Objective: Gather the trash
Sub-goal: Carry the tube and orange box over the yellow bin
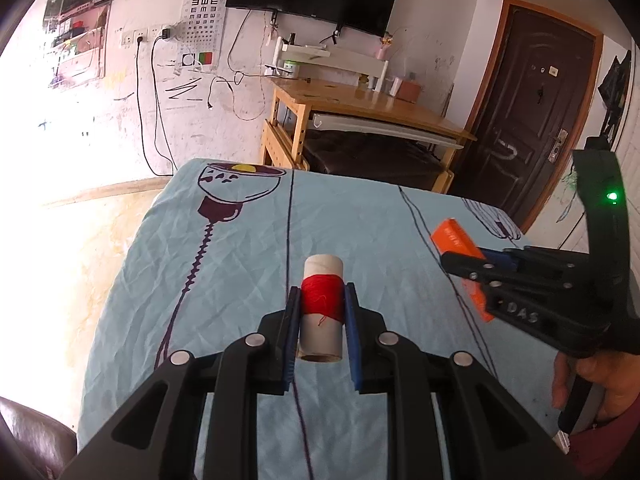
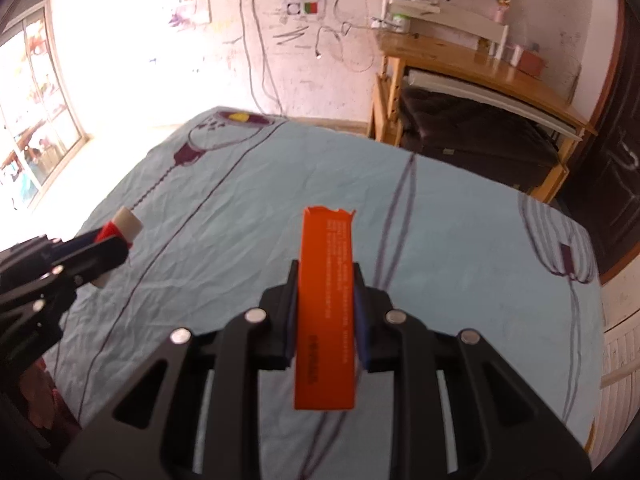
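Both grippers loaded with trash above the blue-sheeted bed.

From the left wrist, the left gripper had its blue-padded fingers closed on a pale cardboard spool wound with red thread, pinching the thread band at mid-length, the tube raised over the light blue patterned bedsheet; the right gripper showed at the right edge with a flat orange cardboard box. The spool looked light and stiff, though the hollow tube might crush; the thread gave grip. From the right wrist, the right gripper was clamped across the narrow faces of the orange box, its torn end pointing away. It seemed light and easily dented, best held mid-length. The left gripper showed far left with the spool.
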Motion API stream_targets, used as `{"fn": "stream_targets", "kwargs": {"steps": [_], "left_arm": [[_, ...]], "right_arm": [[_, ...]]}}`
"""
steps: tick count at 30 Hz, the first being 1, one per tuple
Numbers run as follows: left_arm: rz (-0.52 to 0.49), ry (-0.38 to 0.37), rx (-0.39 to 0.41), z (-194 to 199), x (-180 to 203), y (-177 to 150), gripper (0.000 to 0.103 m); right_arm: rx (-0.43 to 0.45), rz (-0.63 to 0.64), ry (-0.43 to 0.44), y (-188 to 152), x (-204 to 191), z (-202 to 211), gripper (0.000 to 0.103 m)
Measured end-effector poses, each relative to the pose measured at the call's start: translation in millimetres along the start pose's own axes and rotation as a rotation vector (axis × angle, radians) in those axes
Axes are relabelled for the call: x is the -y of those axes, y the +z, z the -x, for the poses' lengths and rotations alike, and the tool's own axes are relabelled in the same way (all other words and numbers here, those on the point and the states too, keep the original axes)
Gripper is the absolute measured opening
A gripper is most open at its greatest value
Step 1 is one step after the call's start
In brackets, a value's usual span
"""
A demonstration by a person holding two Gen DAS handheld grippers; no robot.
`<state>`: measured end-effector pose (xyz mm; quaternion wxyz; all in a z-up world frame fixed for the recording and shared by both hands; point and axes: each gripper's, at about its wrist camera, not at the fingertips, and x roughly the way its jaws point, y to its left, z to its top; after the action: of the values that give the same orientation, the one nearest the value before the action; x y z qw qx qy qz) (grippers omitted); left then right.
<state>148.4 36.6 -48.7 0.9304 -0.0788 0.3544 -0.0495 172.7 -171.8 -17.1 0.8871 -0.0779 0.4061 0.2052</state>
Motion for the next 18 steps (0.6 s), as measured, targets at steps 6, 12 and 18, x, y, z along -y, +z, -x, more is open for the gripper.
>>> {"fn": "stream_targets", "kwargs": {"steps": [6,12,18], "left_arm": [[-0.027,-0.006,0.010,5,19,2,0.016],[-0.053,-0.022,0.019,11,38,4,0.016],[-0.119,-0.047,0.026,16,67,7,0.016]], "right_arm": [[0.063,-0.054,-0.026,-8,28,30,0.021],[0.129,-0.118,-0.085,-22,65,63,0.022],[0.205,-0.234,-0.161,-51,119,104,0.022]]}}
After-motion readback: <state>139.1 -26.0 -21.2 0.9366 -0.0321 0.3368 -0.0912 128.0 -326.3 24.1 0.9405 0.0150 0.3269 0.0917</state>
